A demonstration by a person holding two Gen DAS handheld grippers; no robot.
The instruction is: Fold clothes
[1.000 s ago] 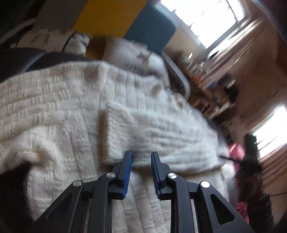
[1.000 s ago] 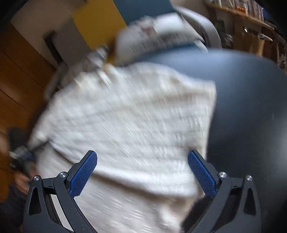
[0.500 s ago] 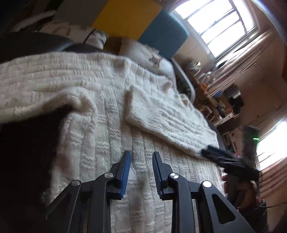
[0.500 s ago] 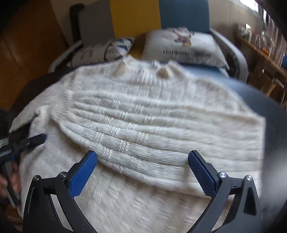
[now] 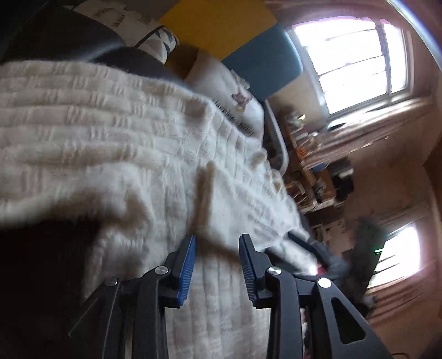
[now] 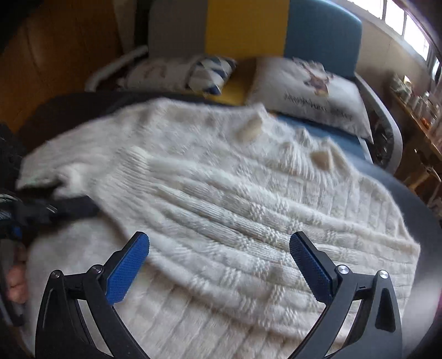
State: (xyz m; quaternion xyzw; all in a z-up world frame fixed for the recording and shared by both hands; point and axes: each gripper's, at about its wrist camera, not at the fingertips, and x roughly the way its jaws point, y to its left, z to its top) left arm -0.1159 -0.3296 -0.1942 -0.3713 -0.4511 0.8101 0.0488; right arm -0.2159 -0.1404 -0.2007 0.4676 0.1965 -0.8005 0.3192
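Note:
A cream knitted sweater (image 6: 234, 210) lies spread on a dark round table (image 6: 431, 226), with one sleeve folded across its body. It fills the left wrist view too (image 5: 110, 154). My right gripper (image 6: 219, 255) is wide open and empty, hovering over the sweater's lower part. My left gripper (image 5: 217, 248) hovers low over the sweater near its left side, jaws a little apart with nothing between them. The left gripper also shows at the left edge of the right wrist view (image 6: 41, 212), and the right gripper in the left wrist view (image 5: 317, 248).
Behind the table stands a bench with grey, yellow and blue backs (image 6: 248, 24), holding a printed white pillow (image 6: 312, 88) and a blue-patterned cushion (image 6: 212, 71). Cluttered shelves (image 5: 312, 165) and bright windows (image 5: 356, 60) are to the right.
The left gripper has swung left over the sweater and its jaws have parted slightly. The right gripper stays wide open and has pulled back a little, with the left gripper nearer in its view.

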